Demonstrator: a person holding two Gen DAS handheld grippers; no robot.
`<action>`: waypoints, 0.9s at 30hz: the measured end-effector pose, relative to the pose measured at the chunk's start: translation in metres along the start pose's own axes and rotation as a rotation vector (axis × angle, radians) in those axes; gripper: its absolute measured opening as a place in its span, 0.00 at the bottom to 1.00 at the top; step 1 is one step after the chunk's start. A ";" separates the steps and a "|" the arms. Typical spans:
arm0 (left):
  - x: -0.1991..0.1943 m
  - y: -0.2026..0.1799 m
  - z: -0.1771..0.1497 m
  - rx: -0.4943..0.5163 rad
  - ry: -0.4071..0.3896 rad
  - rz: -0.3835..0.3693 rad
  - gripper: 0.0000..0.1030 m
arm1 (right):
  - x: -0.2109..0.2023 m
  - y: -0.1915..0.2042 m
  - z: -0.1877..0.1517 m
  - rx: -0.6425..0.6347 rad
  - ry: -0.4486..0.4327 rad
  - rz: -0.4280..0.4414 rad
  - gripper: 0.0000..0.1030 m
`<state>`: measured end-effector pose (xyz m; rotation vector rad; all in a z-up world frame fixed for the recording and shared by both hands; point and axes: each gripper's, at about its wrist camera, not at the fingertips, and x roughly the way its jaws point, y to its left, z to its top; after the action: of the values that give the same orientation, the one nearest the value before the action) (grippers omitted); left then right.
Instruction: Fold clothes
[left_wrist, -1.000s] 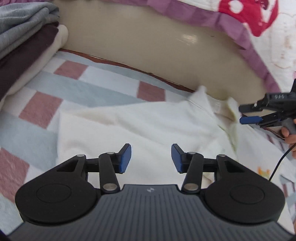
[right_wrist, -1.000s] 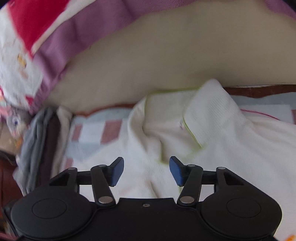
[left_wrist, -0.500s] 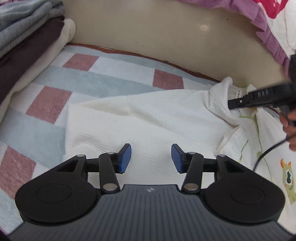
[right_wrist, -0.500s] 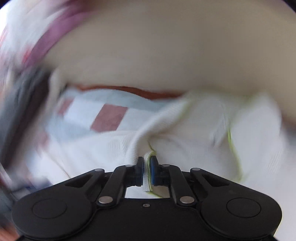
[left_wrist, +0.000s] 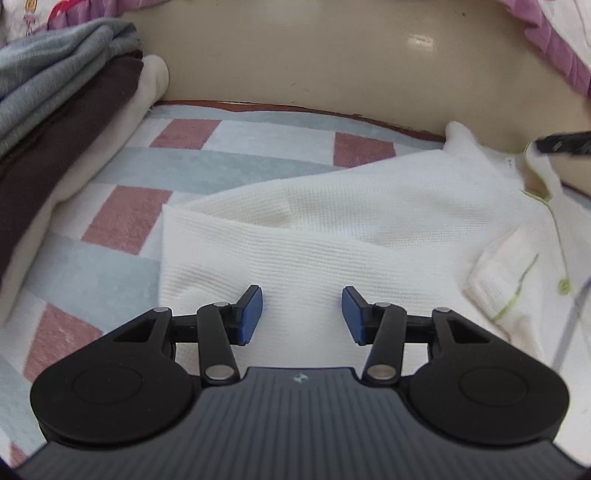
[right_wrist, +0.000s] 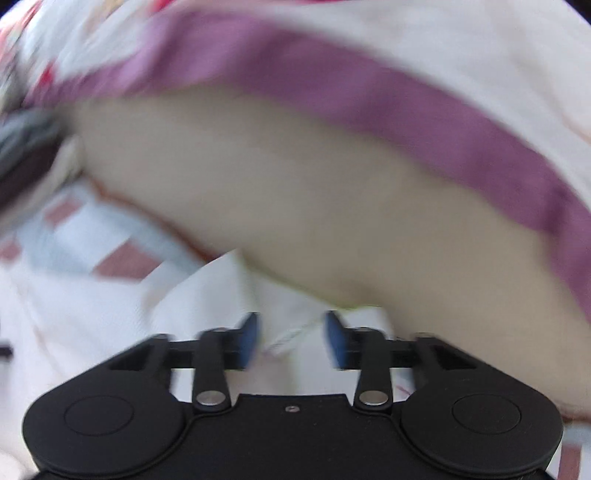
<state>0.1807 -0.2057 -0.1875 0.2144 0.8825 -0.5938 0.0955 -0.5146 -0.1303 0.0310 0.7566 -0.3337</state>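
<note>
The white waffle-knit garment (left_wrist: 332, 229) with green trim is being kept spread across the frame's centre on the pink-and-blue checked blanket (left_wrist: 192, 166), while the left tool (left_wrist: 302, 314) is being held half open above it, empty, and the right tool (right_wrist: 291, 338), just reopened, is gripping nothing.

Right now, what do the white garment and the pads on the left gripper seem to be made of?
The white garment looks like soft, matte knitted cotton: fine ribs and a waffle texture show, though the fibre is uncertain. The pads of the left gripper look like blue rubber or soft plastic, matte with fine ridges.
</note>
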 end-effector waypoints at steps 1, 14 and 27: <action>0.000 0.000 0.001 0.005 0.001 0.007 0.48 | -0.005 -0.015 -0.001 0.050 -0.015 -0.009 0.58; 0.000 -0.026 0.043 0.016 -0.007 -0.239 0.52 | 0.022 -0.095 -0.019 0.121 0.180 0.133 0.53; 0.027 -0.136 0.097 0.166 -0.038 -0.256 0.52 | 0.034 -0.031 -0.013 -0.021 0.079 -0.073 0.10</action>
<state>0.1809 -0.3676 -0.1388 0.2412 0.8302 -0.9082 0.1000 -0.5512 -0.1599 -0.0036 0.8412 -0.3957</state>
